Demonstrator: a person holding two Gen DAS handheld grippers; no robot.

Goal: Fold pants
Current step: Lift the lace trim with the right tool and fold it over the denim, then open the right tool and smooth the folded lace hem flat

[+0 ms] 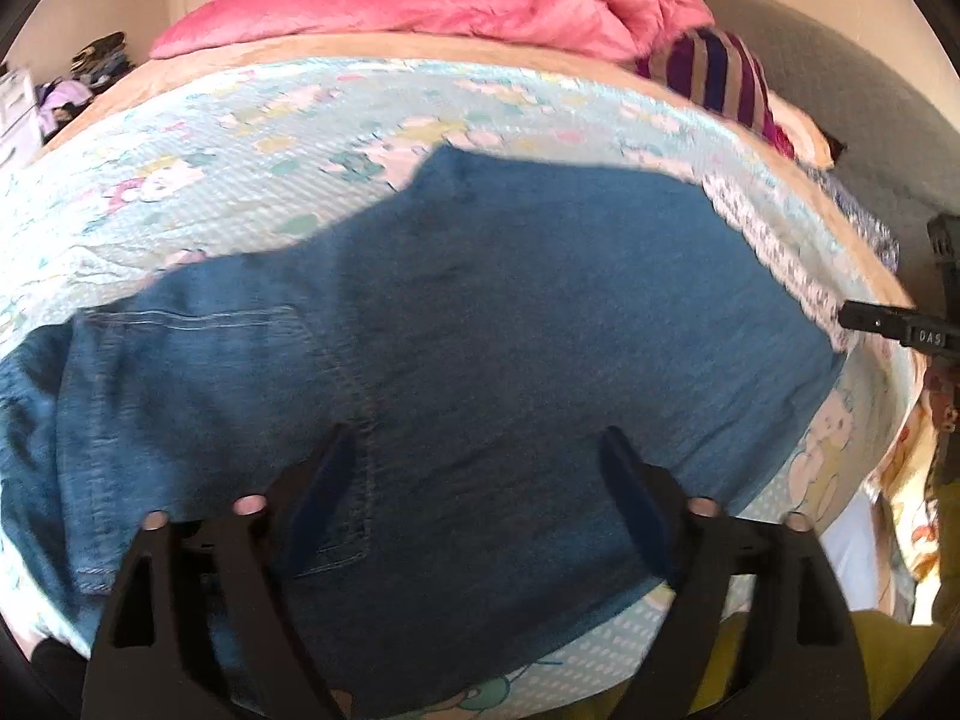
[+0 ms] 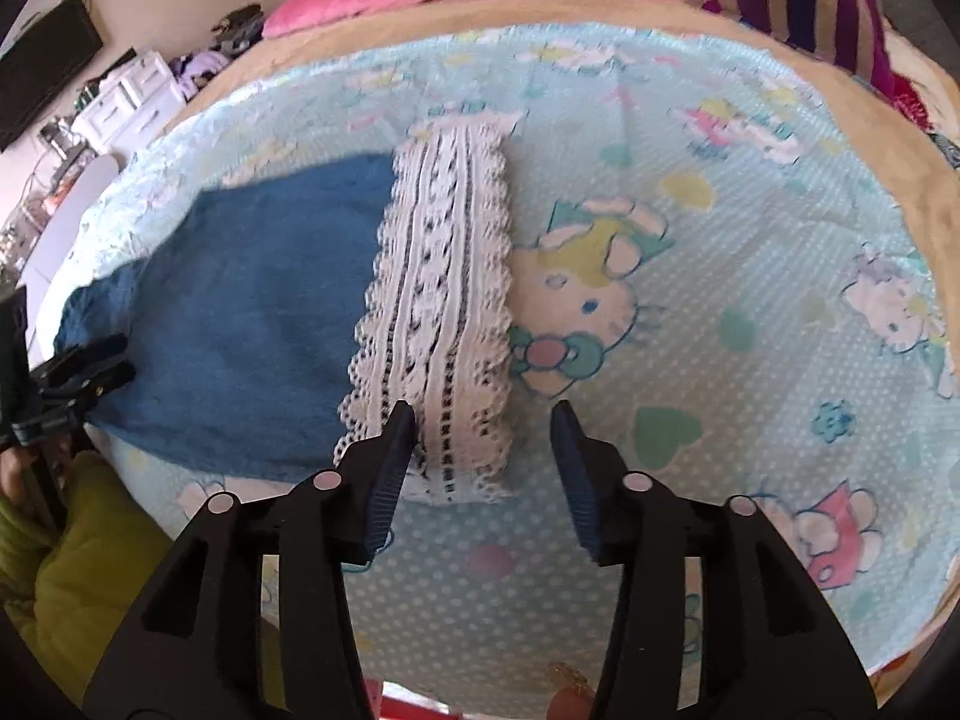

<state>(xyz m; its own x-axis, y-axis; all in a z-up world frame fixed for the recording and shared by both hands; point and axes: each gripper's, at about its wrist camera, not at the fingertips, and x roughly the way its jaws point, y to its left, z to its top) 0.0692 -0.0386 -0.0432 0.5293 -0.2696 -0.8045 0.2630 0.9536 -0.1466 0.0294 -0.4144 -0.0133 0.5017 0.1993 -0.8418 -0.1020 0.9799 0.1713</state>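
Blue denim pants (image 1: 480, 312) lie flat on a light blue cartoon-print sheet (image 1: 210, 138), with a back pocket at the left and white lace trim (image 1: 774, 252) at the leg ends on the right. My left gripper (image 1: 477, 438) is open over the seat of the pants. In the right wrist view the pants (image 2: 240, 312) end in the lace cuff (image 2: 444, 312). My right gripper (image 2: 483, 414) is open at the near end of the cuff, holding nothing. The left gripper (image 2: 90, 372) shows at the left edge there.
A pink duvet (image 1: 420, 6) and a striped purple cushion (image 1: 714, 78) lie at the far side of the bed. A white dresser (image 2: 126, 96) and clutter stand left of the bed. Green cloth (image 2: 66, 546) lies at the near edge.
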